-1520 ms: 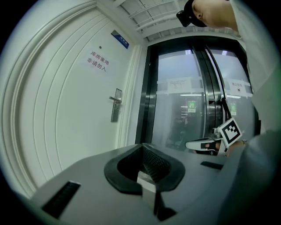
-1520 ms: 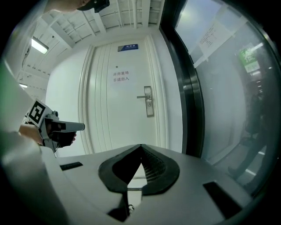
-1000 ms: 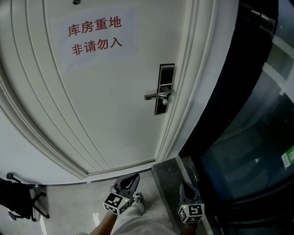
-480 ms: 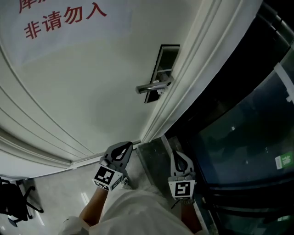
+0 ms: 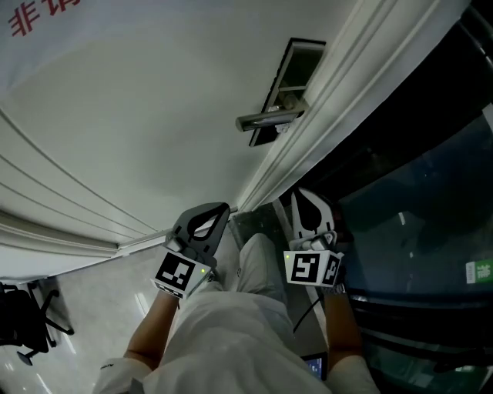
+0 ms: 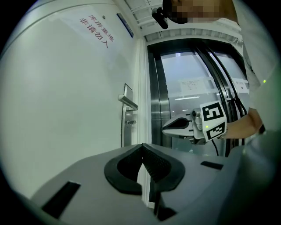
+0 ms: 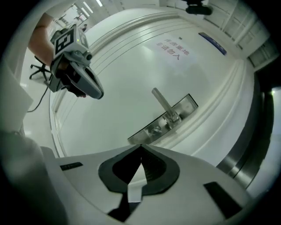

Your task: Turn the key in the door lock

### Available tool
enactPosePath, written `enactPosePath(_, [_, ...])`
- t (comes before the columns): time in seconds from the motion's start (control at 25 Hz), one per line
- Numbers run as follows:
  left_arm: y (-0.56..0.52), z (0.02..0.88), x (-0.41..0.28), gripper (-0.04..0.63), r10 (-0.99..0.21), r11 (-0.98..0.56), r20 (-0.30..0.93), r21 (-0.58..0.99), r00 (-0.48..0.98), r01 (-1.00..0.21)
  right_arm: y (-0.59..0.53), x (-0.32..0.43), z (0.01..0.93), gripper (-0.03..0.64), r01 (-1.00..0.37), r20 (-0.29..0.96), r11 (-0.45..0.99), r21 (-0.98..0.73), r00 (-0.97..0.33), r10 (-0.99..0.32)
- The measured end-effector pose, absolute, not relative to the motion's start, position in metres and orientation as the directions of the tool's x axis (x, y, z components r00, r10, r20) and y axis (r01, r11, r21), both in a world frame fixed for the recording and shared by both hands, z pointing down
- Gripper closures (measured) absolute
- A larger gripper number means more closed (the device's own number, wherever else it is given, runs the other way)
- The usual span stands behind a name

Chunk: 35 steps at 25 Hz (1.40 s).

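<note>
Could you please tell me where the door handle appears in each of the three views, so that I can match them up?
Head view: the door handle is upper centre-right, near the door's edge.
Left gripper view: it is left of centre, jutting from the door beside the frame.
Right gripper view: it is at centre, its lever slanting up to the left.
Shared landmark: the red-lettered notice on the door.

We wear pale, whitish clothes (image 5: 231, 338). Our left hand-held gripper (image 5: 221, 209) and right hand-held gripper (image 5: 303, 196) have grey shells, black ribbed pads (image 6: 158, 165) and a marker cube (image 5: 181, 275) of black-and-white squares with a green light. A thin black cable (image 5: 306, 309) hangs from the right one.
</note>
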<state>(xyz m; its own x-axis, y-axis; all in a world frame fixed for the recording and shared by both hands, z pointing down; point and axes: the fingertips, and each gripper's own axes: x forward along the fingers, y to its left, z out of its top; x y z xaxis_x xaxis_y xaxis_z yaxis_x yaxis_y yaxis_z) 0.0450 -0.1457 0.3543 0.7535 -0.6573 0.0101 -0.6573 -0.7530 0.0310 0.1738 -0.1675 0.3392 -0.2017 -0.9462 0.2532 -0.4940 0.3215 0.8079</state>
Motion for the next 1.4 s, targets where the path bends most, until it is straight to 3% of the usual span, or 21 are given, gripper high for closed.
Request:
enactPosePath(0.16, [-0.162,0.339,0.040,0.590,-0.685,-0.729,-0.003,0.009,0.729,-0.685,-0.207,0.161,0.318,0.615,-0.360,0.202,0.270,0.893,-0.215,-0.955])
enactPosePath(0.32, [-0.177,0.324,0.042,0.591,-0.701,-0.712,-0.026,-0.028,0.713,-0.701,-0.244,0.153,0.312,0.615,-0.254,0.228,0.280,0.926,-0.215,-0.950])
enactPosePath(0.4, [-0.181,0.318,0.039,0.590,-0.708,-0.704,-0.045,-0.029,0.705,-0.709,-0.255,0.150,0.315,0.593,-0.220,0.263,0.305,0.926,-0.200,-0.944])
enactPosePath(0.52, [-0.183,0.317,0.035,0.591,-0.714,-0.698,-0.058,-0.021,0.698,-0.716,-0.265,0.147,0.317,0.506,-0.187,0.262,0.295,0.937,-0.181,-0.948])
enactPosePath(0.72, [-0.185,0.326,0.030,0.591,-0.719,-0.694,-0.057,0.005,0.692,-0.720,-0.282,0.142,0.320,0.493,-0.140,0.228,0.253,0.957,-0.170,-0.959])
enactPosePath(1.04, [-0.192,0.334,0.024,0.591,-0.729,-0.685,-0.048,0.034,0.683,-0.728,-0.299,0.141,0.316,0.496,-0.259,0.196,0.233,0.937,-0.162,-0.967])
enactPosePath(1.2, [-0.194,0.334,0.026,0.590,-0.725,-0.689,-0.055,0.035,0.687,-0.724,-0.304,0.144,0.310,0.588,-0.350,0.178,0.224,0.910,-0.160,-0.971])
enactPosePath(1.4, [-0.194,0.334,0.028,0.591,-0.717,-0.697,-0.057,0.047,0.694,-0.716,-0.303,0.145,0.305,0.597,-0.547,0.177,0.245,0.801,-0.175,-0.969])
